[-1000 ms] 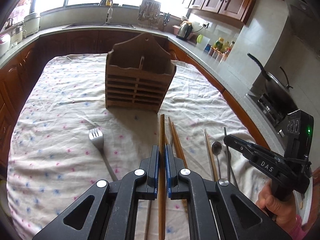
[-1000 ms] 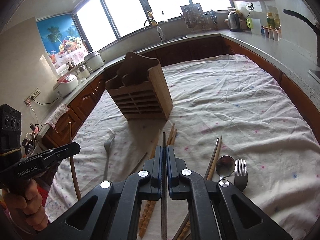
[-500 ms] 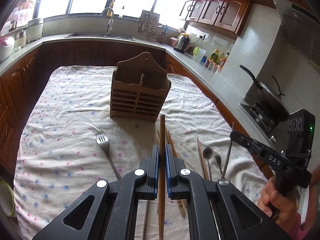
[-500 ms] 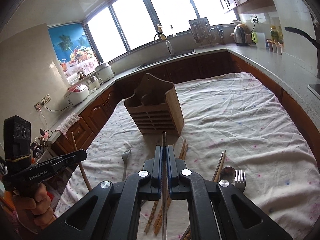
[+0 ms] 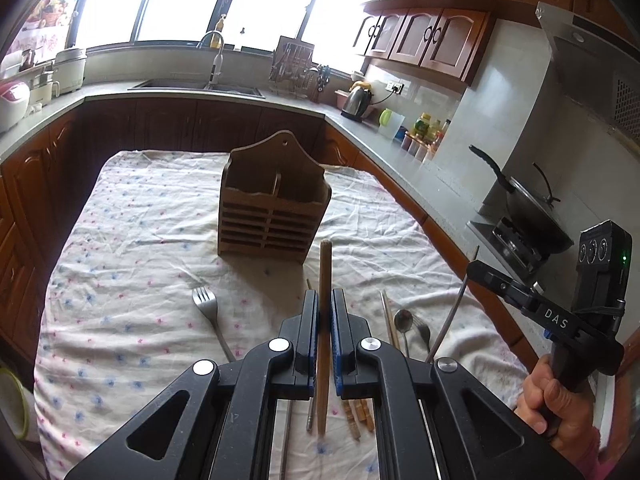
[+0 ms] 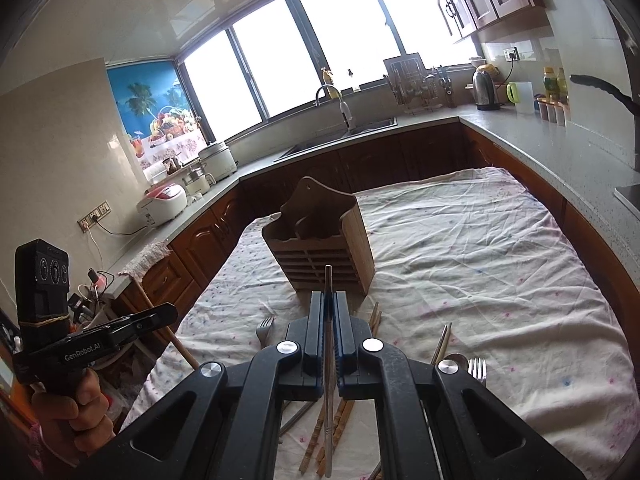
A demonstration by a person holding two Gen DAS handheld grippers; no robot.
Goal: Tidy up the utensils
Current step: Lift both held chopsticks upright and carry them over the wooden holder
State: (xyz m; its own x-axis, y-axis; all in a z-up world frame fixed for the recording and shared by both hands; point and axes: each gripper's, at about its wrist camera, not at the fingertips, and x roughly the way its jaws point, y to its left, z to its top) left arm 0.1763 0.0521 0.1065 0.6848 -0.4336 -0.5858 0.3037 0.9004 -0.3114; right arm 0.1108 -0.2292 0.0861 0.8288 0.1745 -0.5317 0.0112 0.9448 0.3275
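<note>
A wooden two-compartment utensil holder (image 5: 274, 208) stands upright on the cloth-covered table (image 5: 120, 248); it also shows in the right wrist view (image 6: 324, 248). My left gripper (image 5: 325, 300) is shut on a wooden chopstick (image 5: 324, 280), held above the table in front of the holder. My right gripper (image 6: 329, 300) is shut on a metal chopstick (image 6: 328, 280), also raised and pointing at the holder. A fork (image 5: 208, 312), a spoon (image 5: 403, 320), another fork (image 6: 477, 368) and several chopsticks (image 6: 340, 420) lie on the cloth.
Kitchen counters (image 5: 400, 152) ring the table, with a sink (image 5: 200, 84), a kettle (image 5: 358, 98) and a wok on a stove (image 5: 528, 208) at the right. A rice cooker (image 6: 164, 204) sits on the left counter.
Both grippers have risen and pulled back from the table, each carrying its chopstick. The holder now looks farther away and lower in both views.
</note>
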